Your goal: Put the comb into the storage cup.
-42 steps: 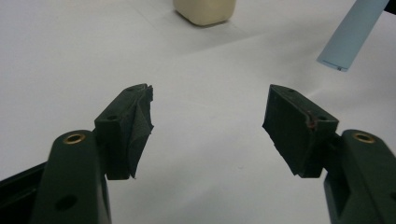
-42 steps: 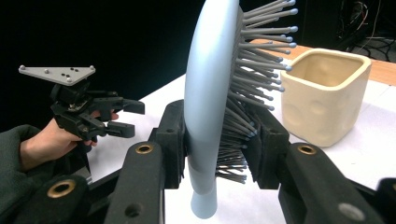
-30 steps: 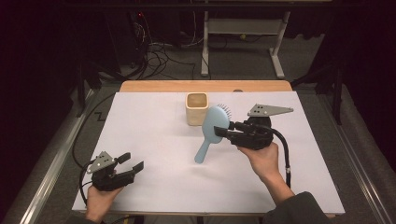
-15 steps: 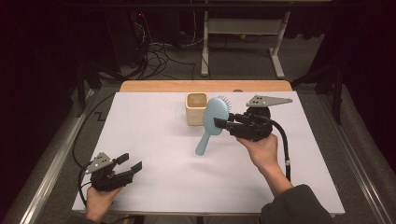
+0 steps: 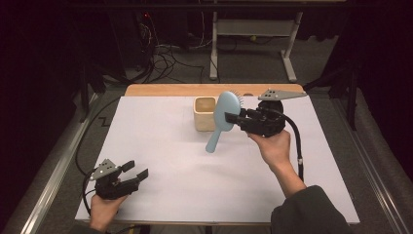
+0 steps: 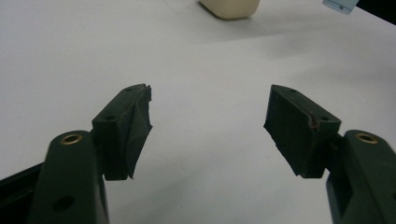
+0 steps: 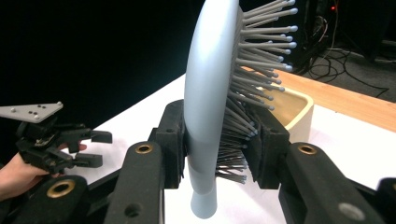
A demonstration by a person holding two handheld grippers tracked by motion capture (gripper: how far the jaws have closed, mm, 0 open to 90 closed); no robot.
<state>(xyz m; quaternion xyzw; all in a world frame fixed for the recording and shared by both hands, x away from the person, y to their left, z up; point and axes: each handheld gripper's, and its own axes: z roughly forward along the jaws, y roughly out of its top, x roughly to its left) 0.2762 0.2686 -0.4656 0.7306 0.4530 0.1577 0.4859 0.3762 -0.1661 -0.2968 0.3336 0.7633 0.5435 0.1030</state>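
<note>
A light blue hairbrush (image 5: 221, 119) hangs above the white table, head up and handle slanting down to the left. My right gripper (image 5: 233, 118) is shut on its head; in the right gripper view one pad presses the smooth back of the hairbrush (image 7: 208, 102) and the other pad the bristles. Just behind it stands a cream square cup (image 5: 205, 113), also seen as the cream cup (image 7: 292, 109) past the bristles. My left gripper (image 5: 137, 171) rests low at the table's front left, open, with nothing between its pads (image 6: 135, 128).
The white sheet (image 5: 165, 146) covers the table, with a wooden strip (image 5: 165, 89) along the far edge. Cables and a desk frame (image 5: 253, 44) lie on the floor beyond. A cable (image 5: 296, 141) trails from the right gripper.
The right gripper has lifted the hairbrush and carried it up and back toward the cream cup. The left gripper has stayed in place.
</note>
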